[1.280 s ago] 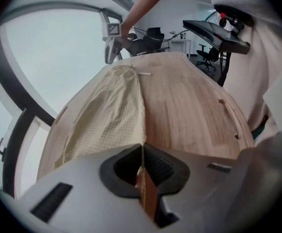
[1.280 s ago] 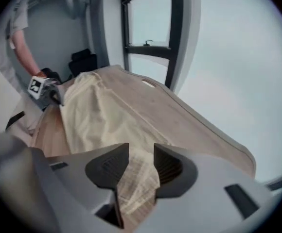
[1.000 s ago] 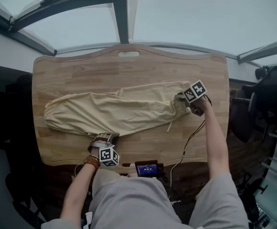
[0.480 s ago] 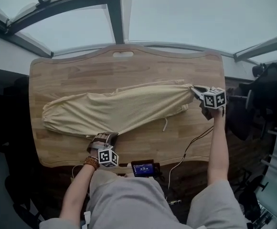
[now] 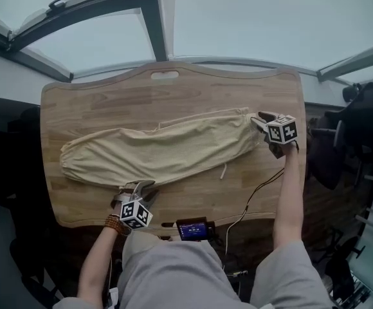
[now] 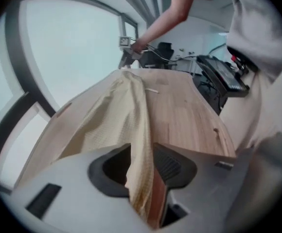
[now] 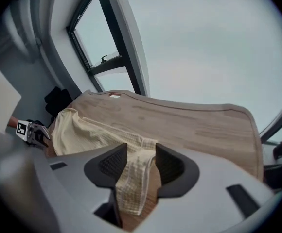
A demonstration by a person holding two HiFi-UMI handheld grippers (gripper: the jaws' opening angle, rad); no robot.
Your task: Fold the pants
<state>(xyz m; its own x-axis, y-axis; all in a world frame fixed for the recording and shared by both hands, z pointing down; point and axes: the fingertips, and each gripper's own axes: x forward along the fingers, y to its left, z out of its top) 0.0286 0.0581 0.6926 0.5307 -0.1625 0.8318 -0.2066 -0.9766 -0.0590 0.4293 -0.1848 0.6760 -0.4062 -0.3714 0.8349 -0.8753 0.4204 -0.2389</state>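
The beige pants point(image 5: 161, 150) lie across the wooden counter point(image 5: 173, 95), cuffs at 9 o'clock, waistband at 3. They look doubled leg on leg, so I judge the crosswise folds remain. The left hand-held gripper point(image 5: 135, 187) at 6 and the right hand-held gripper point(image 5: 258, 120) at 3 have just been opening, with fabric loose between their parted jaws. There is bare counter toward 12, and the counter's edge is close at 6.

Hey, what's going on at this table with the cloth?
A person is folding cream pants on a wooden table, with a handheld gripper in each hand. The pants lie stretched out lengthwise. The left gripper is at their near edge, the right gripper at the waist end. Both have just been opening their jaws; cloth lies loosely between each pair, not pinched.
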